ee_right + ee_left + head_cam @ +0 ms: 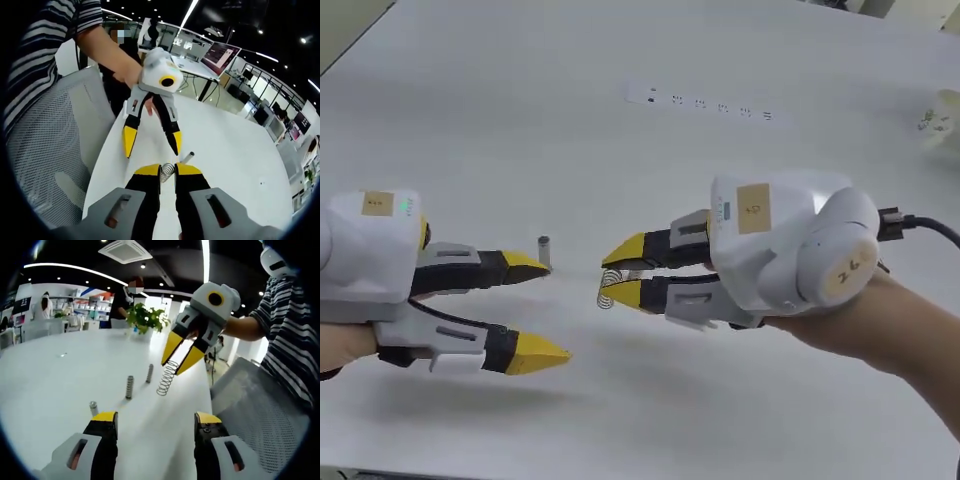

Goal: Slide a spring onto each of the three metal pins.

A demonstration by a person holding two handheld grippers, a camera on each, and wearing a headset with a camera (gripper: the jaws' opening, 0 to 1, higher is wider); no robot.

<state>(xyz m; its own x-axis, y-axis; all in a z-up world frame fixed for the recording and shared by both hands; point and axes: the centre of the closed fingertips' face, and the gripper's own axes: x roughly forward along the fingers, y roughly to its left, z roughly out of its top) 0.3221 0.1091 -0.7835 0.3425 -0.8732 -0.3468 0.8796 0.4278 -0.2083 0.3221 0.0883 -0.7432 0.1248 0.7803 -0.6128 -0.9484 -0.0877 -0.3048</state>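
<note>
Yellow label (753, 210) on right gripper (612, 278) unreadable | spring (167, 377) clamped | left gripper (555, 308) agape

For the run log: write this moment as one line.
right claw shut on spring | left claw open | one pin bare

A plain white tabletop (500, 130) stretches wide. Three short metal pins stand upright on it in a row. The nearest is a bare pin (93, 407). The middle pin (130, 380) wears a spring (129, 391), and so does the far pin (149, 373). A white power strip (705, 101) lies flat toward the far side, well apart from the pins.
</note>
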